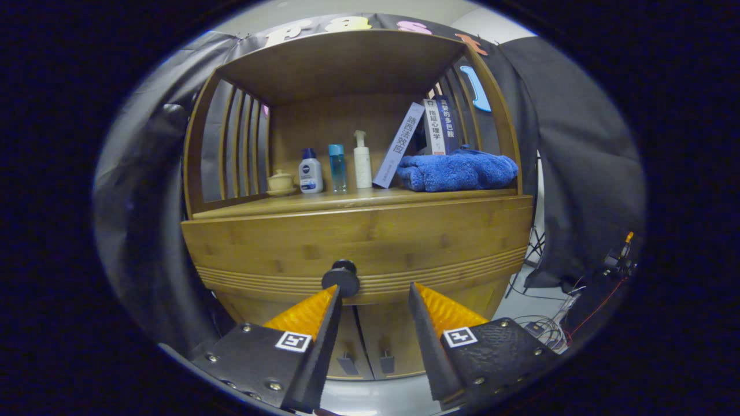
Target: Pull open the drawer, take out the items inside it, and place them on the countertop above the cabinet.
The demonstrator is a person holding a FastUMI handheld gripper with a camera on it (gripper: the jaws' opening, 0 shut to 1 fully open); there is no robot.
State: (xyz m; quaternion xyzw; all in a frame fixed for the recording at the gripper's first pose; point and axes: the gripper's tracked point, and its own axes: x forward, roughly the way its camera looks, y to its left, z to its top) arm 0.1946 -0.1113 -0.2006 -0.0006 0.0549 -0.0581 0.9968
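1. One drawer (pixel 358 242) forms the wide front band of a bamboo cabinet (pixel 376 341); its face is pale brown wood with a run of fine grooves along the lower part, and it sits closed, flush under the worktop (pixel 347 202).
2. Its round dark knob (pixel 341 278) stands out from the grooved strip, just ahead of the left finger's tip, at about 11 o'clock from the gap between the fingers.
3. The gripper (pixel 373 292) has its fingers (pixel 306 315) spread apart with nothing between them; the knob lies beside the left tip, not inside the gap, and whether it touches that tip is hard to tell.
4. On the worktop, from 9 o'clock toward 3 o'clock: a small lidded cup (pixel 281 182), a white bottle with a dark cap (pixel 310 171), a clear blue bottle (pixel 337 167), a white pump bottle (pixel 362 159), leaning books (pixel 425 136) and a folded blue towel (pixel 459 169).
5. Slatted side panels (pixel 237 144) and a wooden top board enclose this shelf space.
6. Below the drawer, two cabinet doors with small handles (pixel 387 362) are partly covered by the fingers.
7. The drawer's inside is hidden.
8. At 4 o'clock, cables (pixel 543 326) lie on the floor, too tangled to make out.
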